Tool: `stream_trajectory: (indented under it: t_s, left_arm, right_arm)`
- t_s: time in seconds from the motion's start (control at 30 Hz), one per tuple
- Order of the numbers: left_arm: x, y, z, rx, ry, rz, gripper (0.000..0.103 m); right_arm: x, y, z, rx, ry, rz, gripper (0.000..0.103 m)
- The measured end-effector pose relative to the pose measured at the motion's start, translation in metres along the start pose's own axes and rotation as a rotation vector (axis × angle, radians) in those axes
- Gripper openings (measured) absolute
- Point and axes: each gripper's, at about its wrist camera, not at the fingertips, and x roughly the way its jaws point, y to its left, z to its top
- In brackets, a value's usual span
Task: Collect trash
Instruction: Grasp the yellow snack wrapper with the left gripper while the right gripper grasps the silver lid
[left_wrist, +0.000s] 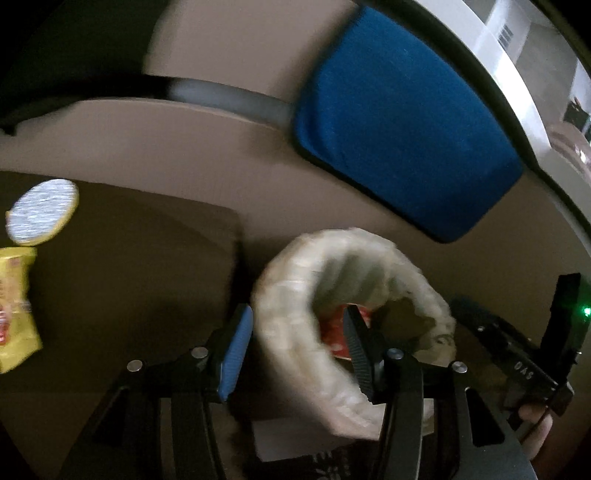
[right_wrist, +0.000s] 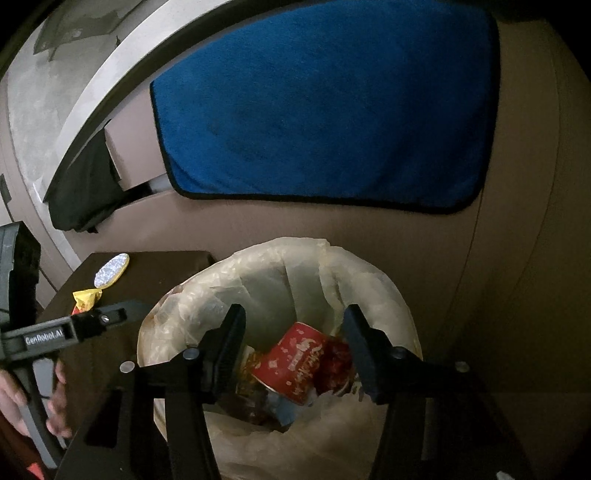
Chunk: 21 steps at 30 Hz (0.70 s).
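A round bin (right_wrist: 373, 280) lined with a pale plastic bag (left_wrist: 295, 295) stands beside a dark side table (right_wrist: 155, 273). A red printed paper cup (right_wrist: 295, 362) lies inside among other scraps. My right gripper (right_wrist: 293, 314) hangs open over the bin's mouth, empty, with the cup below it. My left gripper (left_wrist: 297, 317) is open too and straddles the bin's left rim, its blue pad (left_wrist: 236, 350) outside and the other finger inside. On the table lie a yellow snack wrapper (left_wrist: 14, 314) and a foil-topped yellow lid (left_wrist: 42, 212).
A blue cloth (right_wrist: 325, 110) lies on the beige sofa (right_wrist: 517, 184) behind the bin. A black cloth (right_wrist: 85, 184) hangs at the sofa's left end. A hand (right_wrist: 55, 402) holds the left gripper's handle at the left edge of the right wrist view.
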Motion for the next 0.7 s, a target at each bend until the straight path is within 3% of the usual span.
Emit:
stream_trajectory:
  t_s: [0.2,0.3,0.37,0.5,0.7]
  left_arm:
    - [-0.056,0.062,0.002,-0.094,-0.14,0.136,0.052]
    - [-0.096,0.107,0.002,-0.184,-0.273,0.275,0.053]
    - [-0.112,0.134,0.003,-0.253,-0.316,0.341,0.057]
    - [-0.112,0.183,0.004,-0.369,-0.269,0.354,0.057]
    - [-0.065,0.204,0.006,-0.328,-0.135,0.397,0.057]
  right_arm:
    - [-0.003,0.019,0.002,-0.025,-0.02,0.031,0.053]
    - [-0.002,0.034,0.003,-0.043,-0.029,0.066,0.053]
    - [0.0,0.044,0.003,-0.057,-0.025,0.092,0.053]
    - [0.009,0.07,0.004,-0.094,-0.014,0.135,0.052]
    - [0.022,0.107,0.004,-0.143,0.011,0.176,0.053]
